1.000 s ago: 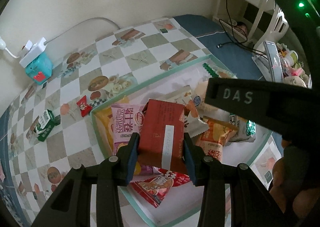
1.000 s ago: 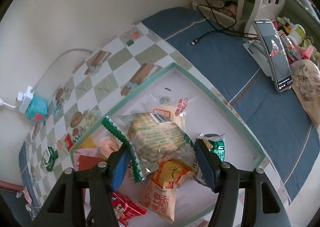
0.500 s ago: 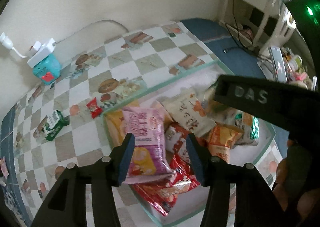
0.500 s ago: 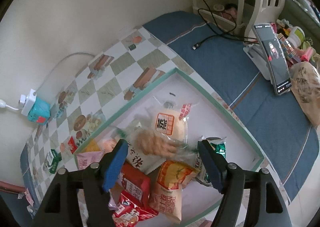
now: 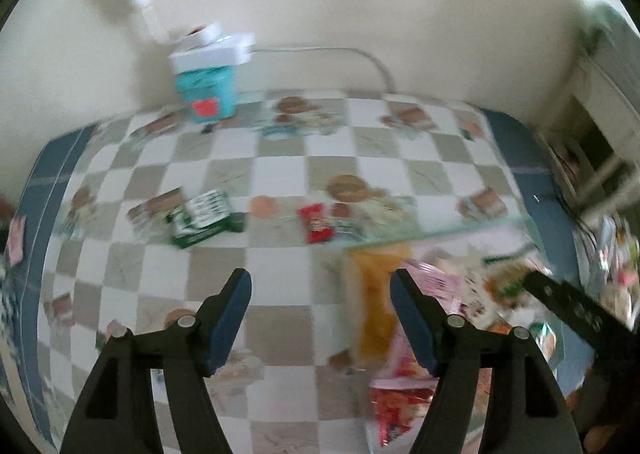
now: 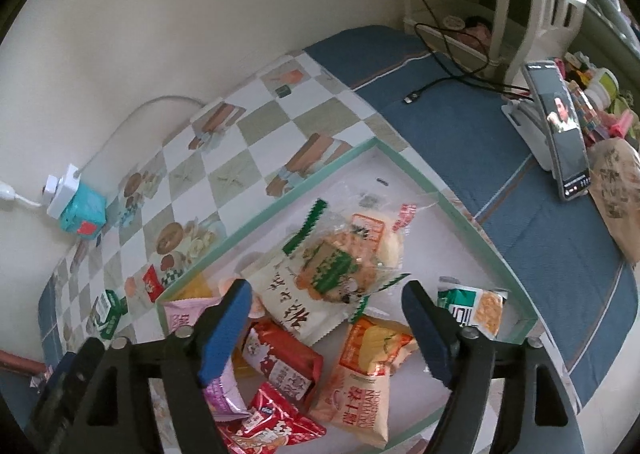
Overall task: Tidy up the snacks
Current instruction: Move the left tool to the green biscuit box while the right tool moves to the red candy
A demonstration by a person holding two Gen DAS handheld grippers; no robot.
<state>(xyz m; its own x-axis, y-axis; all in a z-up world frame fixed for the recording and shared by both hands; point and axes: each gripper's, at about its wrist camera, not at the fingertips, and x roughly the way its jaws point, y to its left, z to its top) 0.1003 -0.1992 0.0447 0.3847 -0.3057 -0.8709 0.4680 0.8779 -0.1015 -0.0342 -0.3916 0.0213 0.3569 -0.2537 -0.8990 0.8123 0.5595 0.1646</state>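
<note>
My left gripper hung spread and empty over the checked tablecloth, aimed at the two strays outside the shallow white tray with the mint-green rim: a small green-and-white carton and a little red wrapped sweet, lying near each other on open cloth with room to come at either from above. My right gripper was likewise spread, holding nothing, above the piled snack packets, which lay heaped toward the tray's near corner. The far part of the tray floor was bare, so I judged there was space to lay more in, the rim being the only edge to clear.
</note>
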